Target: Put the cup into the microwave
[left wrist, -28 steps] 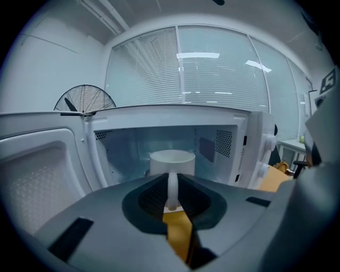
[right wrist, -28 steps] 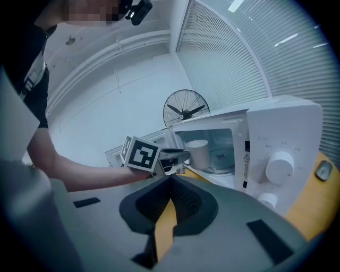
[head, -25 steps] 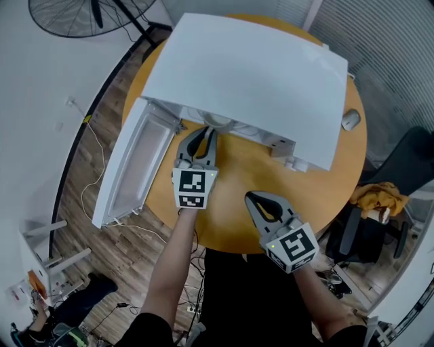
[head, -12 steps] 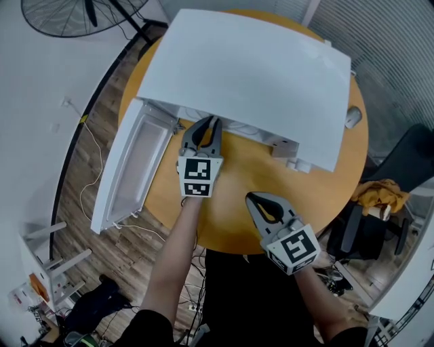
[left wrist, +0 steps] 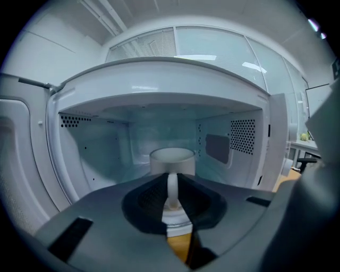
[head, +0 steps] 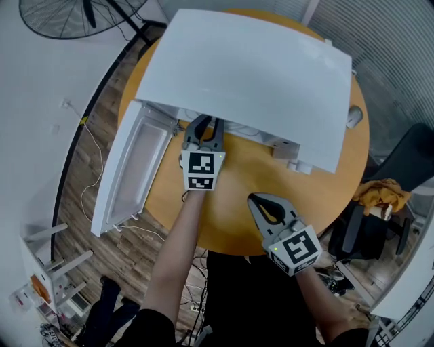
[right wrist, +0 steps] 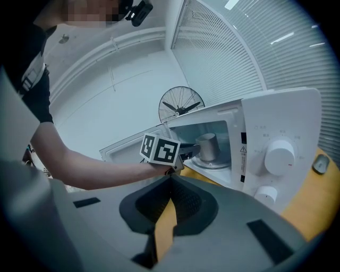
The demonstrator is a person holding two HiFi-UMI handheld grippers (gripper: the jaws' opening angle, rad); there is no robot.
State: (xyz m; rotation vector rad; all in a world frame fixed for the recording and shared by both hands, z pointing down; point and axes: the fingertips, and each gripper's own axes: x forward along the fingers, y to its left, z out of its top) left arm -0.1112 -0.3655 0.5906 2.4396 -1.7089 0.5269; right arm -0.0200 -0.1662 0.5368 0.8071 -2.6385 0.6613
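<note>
The white microwave stands on the round wooden table with its door swung open to the left. My left gripper reaches into the cavity, shut on the handle of the pale cup. The cup is upright over the glass turntable. The right gripper view shows the cup inside the cavity with the left gripper at its handle. My right gripper is shut with nothing in it, above the table's front part and short of the microwave.
The microwave's control panel with two knobs is right of the cavity. A computer mouse lies at the table's right edge. A floor fan stands at the back left. A chair with yellow cloth is on the right.
My left gripper has moved forward with the cup, deeper into the microwave opening. The right gripper has stayed almost where it was.
</note>
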